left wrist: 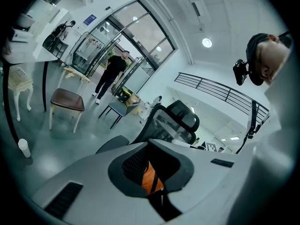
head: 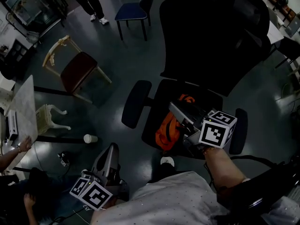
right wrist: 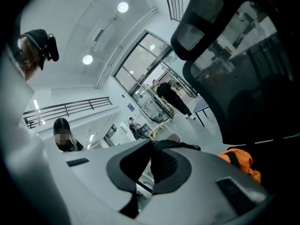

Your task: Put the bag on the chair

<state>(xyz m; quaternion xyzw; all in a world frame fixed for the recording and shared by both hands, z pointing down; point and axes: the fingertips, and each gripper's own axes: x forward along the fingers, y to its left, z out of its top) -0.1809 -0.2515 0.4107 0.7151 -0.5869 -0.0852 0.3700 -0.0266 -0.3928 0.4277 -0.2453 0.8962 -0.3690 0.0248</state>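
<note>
An orange bag (head: pixel 166 130) with black straps lies on the seat of the black office chair (head: pixel 161 96). My right gripper (head: pixel 174 108) is low over that seat, right beside the bag's top end, jaws shut. In the right gripper view, my right gripper (right wrist: pixel 151 142) has a dark strip across its tips; I cannot tell whether it is a strap. The bag (right wrist: pixel 241 159) shows at the lower right there, below the chair back (right wrist: pixel 243 102). My left gripper (head: pixel 112 146) hangs shut by my left side, off the chair. In its own view, my left gripper (left wrist: pixel 150 142) points at the bag (left wrist: pixel 151 177).
A wooden chair with a maroon seat (head: pixel 79 71) and a blue chair (head: pixel 133 11) stand further out. A paper cup (head: pixel 90 138) sits on the floor to the left, near a white stool (head: pixel 49 118) and a white table (head: pixel 23 109). A person (head: pixel 93 3) stands at the back.
</note>
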